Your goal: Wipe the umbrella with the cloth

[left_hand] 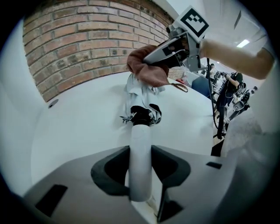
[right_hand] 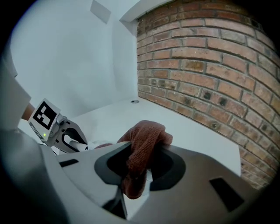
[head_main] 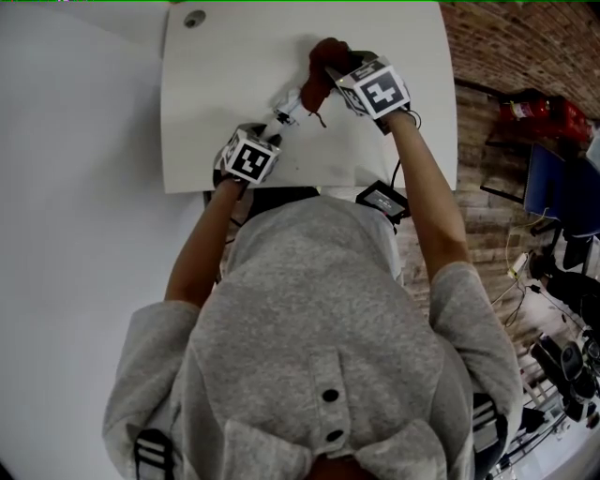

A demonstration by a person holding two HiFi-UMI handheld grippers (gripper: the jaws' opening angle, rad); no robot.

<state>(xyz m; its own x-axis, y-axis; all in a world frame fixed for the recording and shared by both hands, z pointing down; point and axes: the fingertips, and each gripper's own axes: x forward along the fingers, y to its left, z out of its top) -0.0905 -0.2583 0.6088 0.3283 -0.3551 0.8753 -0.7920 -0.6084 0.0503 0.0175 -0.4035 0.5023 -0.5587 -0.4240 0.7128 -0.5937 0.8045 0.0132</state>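
A folded pale umbrella (left_hand: 140, 94) lies over the white table (head_main: 225, 84); its white handle (left_hand: 141, 162) runs back between the jaws of my left gripper (left_hand: 141, 168), which is shut on it. My left gripper (head_main: 251, 155) sits near the table's front edge. A reddish-brown cloth (right_hand: 142, 151) is clamped in my right gripper (right_hand: 139, 168). In the head view the cloth (head_main: 319, 80) rests on the umbrella's far part, with my right gripper (head_main: 330, 75) behind it. From the left gripper view, the cloth (left_hand: 146, 68) covers the umbrella's far end.
A brick wall (right_hand: 210, 74) rises past the table's far side. A small round hole (head_main: 194, 18) marks the table's back left corner. A black box (head_main: 382, 200) hangs at the table's front edge. Cluttered equipment (head_main: 553, 309) stands to the right, off the table.
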